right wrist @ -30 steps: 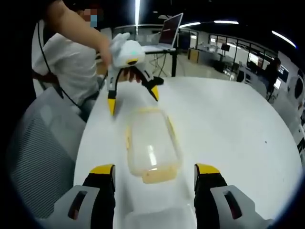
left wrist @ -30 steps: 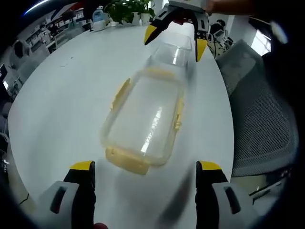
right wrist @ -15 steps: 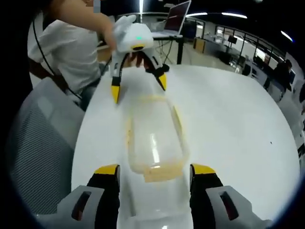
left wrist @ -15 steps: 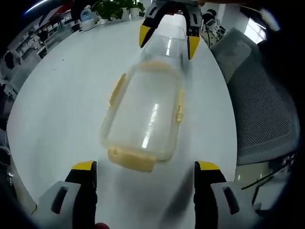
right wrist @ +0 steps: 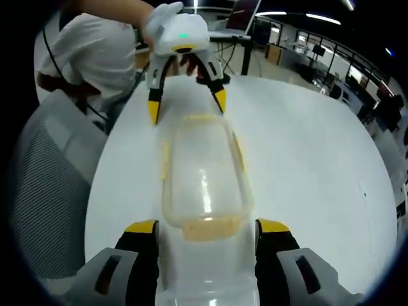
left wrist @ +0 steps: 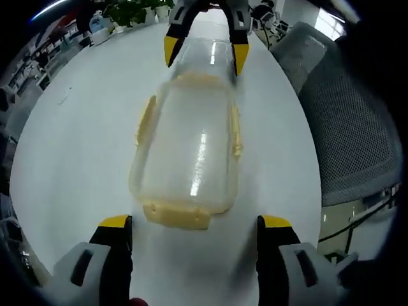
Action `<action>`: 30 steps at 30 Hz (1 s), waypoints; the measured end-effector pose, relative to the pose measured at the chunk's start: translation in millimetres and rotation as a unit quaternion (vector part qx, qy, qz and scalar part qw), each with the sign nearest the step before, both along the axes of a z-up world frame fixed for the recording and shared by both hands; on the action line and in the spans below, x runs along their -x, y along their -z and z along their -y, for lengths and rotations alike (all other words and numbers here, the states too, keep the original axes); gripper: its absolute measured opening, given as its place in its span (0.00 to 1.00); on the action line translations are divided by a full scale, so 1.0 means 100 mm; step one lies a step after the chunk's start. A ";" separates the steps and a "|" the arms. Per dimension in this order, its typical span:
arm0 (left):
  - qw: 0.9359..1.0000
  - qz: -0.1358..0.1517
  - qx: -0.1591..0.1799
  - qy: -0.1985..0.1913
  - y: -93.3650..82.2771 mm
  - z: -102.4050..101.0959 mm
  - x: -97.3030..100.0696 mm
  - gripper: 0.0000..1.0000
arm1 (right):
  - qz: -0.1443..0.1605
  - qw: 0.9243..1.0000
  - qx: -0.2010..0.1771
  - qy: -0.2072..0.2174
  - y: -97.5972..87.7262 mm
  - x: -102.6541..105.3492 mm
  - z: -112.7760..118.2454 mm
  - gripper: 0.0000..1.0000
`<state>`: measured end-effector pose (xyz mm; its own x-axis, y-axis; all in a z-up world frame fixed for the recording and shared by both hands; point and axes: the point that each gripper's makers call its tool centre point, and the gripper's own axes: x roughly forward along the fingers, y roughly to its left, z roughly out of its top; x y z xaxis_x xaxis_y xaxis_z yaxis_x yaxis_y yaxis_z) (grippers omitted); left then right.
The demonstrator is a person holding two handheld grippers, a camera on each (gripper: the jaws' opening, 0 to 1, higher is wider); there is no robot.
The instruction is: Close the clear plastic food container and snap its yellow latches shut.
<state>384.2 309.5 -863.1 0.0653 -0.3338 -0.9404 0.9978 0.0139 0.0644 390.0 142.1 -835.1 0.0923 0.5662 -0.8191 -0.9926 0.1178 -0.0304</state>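
A clear plastic food container (left wrist: 188,150) lies lengthwise on a white tabletop (left wrist: 76,127), flanked end to end by two hand-held grippers. In the left gripper view, the left gripper (left wrist: 194,231) sits low at the near end of the container, its yellow-tipped jaws spread wide to either side of the yellow latch (left wrist: 176,215) on that short end, with bare tabletop between jaws and plastic. At the far end the right gripper (left wrist: 205,54) reaches in with its own jaws apart, the tips set on either side of the container's far end; whether they touch it cannot be told. Yellow latches run along both long sides of the container (left wrist: 145,120), lying close against its walls; whether any is snapped home cannot be told. A grey mesh chair (left wrist: 354,121) stands just beside the tabletop's edge, and potted green plants (left wrist: 131,11) sit at the far end of the tabletop.

The right gripper view shows the scene from the opposite end. The right gripper (right wrist: 205,227) holds its jaws open around the near short end of the container (right wrist: 203,178), where a yellow latch (right wrist: 210,228) lies between the tips. Beyond, the left gripper (right wrist: 186,103), held in a person's hand (right wrist: 182,64), points down with jaws apart at the far end of the container. The person, in a white shirt (right wrist: 95,54), stands by the chair (right wrist: 48,191). An open laptop (right wrist: 245,9) rests on a desk behind.
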 end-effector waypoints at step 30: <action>0.999 -0.027 0.010 0.018 0.00 0.09 -0.07 0.66 | -0.009 0.998 0.053 -0.024 0.25 0.00 0.01 0.55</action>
<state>391.4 300.9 -862.9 0.0026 -0.3533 -0.9355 0.9997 -0.0216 0.0110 389.7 141.2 -860.3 0.0520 0.4800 -0.8757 -0.9975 0.0677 -0.0221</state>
